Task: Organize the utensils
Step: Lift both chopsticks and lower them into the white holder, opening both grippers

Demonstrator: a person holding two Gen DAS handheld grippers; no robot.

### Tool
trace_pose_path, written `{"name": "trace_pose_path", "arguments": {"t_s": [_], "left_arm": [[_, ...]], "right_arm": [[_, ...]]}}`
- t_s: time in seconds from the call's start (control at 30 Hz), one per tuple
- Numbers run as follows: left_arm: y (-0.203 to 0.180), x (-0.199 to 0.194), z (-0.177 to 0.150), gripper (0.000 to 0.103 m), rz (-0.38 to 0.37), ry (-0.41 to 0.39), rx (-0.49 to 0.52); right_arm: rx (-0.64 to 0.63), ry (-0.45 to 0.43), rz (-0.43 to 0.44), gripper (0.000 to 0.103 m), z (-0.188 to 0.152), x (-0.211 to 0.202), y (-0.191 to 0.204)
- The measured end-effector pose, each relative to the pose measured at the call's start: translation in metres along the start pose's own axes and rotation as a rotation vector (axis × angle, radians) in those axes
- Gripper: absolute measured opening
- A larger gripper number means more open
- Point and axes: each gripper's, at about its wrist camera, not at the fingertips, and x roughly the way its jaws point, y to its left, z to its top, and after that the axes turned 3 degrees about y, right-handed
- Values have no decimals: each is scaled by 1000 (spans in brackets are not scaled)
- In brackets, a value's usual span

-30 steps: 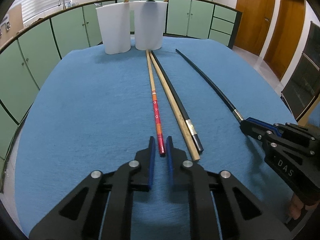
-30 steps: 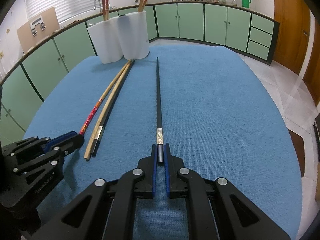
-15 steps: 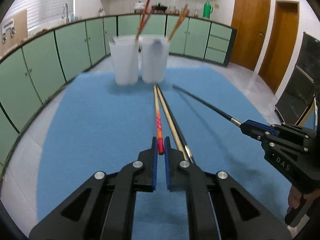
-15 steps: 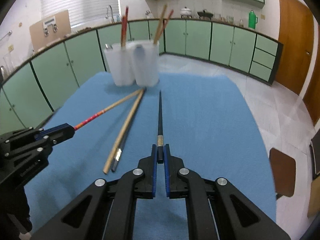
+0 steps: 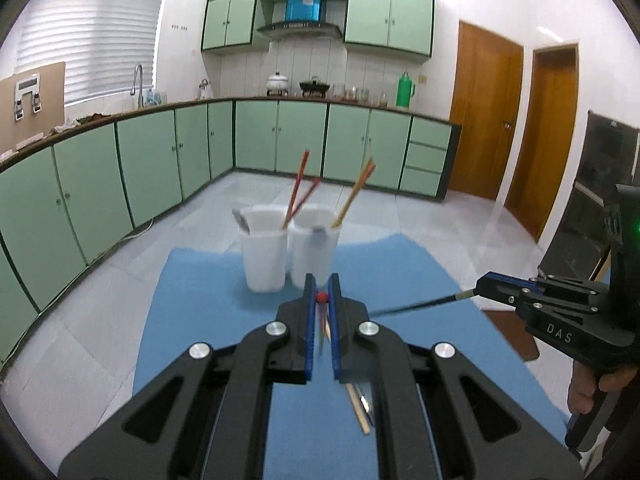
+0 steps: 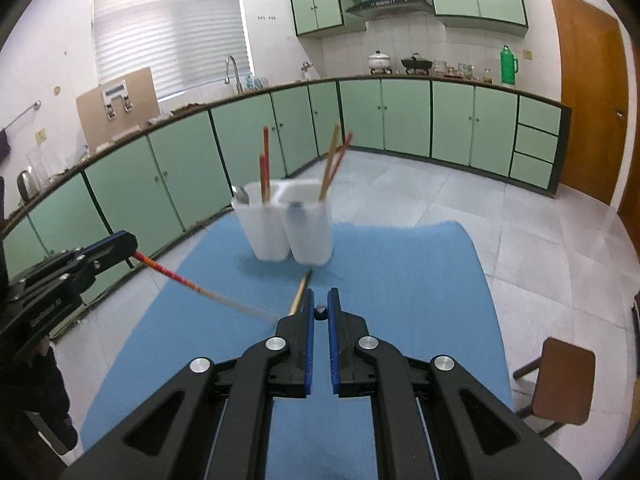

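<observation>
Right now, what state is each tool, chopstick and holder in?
Left tool: shut on red-patterned wooden chopstick, lifted.
Right tool: shut on slim black chopstick, lifted.
Plain wooden chopstick: lying on blue cloth.
White twin-cup holder: upright, holding chopsticks.

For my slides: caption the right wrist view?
Right gripper lifts a black chopstick toward the white holder.
</observation>
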Motion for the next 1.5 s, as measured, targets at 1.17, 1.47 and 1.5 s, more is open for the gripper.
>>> {"name": "trace_pose_path", "arguments": {"t_s": [1.17, 1.47, 1.5], "left_arm": [[31, 14, 165, 5, 36, -353, -10], [41, 83, 171, 5, 28, -275, -5], [43, 89, 167, 5, 29, -261, -7]], "right_arm": [[-62, -301, 58, 6, 226, 36, 26], [-90, -228, 24, 6, 220, 91, 28], [-94, -217, 28, 7, 217, 94, 27]]}}
